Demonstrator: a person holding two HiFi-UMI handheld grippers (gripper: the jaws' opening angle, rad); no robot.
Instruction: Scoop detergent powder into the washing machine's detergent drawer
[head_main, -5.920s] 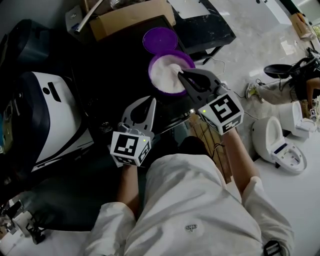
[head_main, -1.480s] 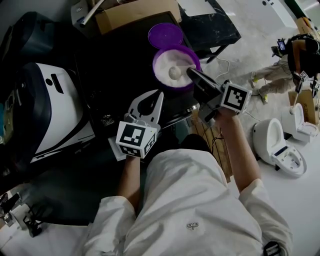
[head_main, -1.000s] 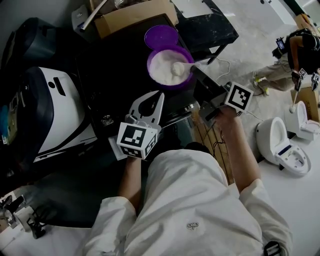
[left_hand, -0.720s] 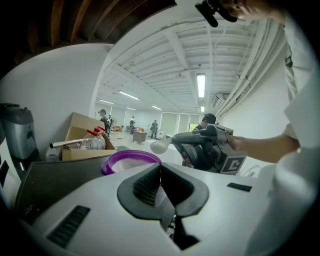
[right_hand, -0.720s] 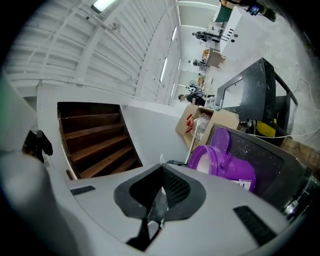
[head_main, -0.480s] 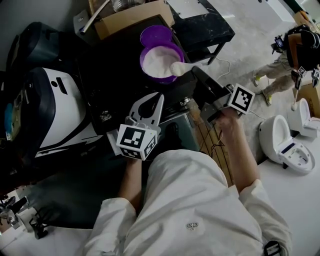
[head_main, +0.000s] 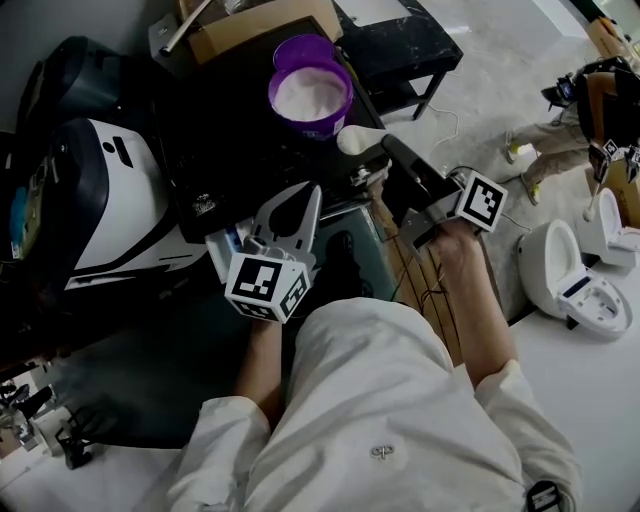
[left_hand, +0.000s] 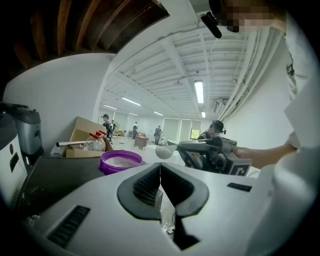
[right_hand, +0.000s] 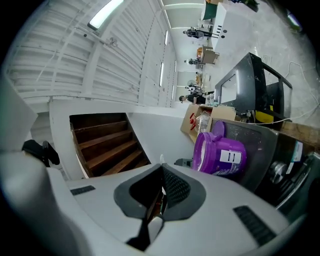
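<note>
Pale short-sleeved shirt (head_main: 385, 400); left gripper (head_main: 312, 192) and right gripper (head_main: 389, 145) bear black-and-white marker cubes (head_main: 262, 288).

Heaped white scoop (head_main: 352, 140) hangs just beside the purple tub (head_main: 312, 126) (open, powder-filled).

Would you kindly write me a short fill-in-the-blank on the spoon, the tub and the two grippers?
1. The right gripper is shut on a spoon heaped with ___ powder.
2. The tub that the powder came from is ___ in colour.
3. The left gripper, its jaws together, holds ___.

Missing words: white; purple; nothing.
</note>
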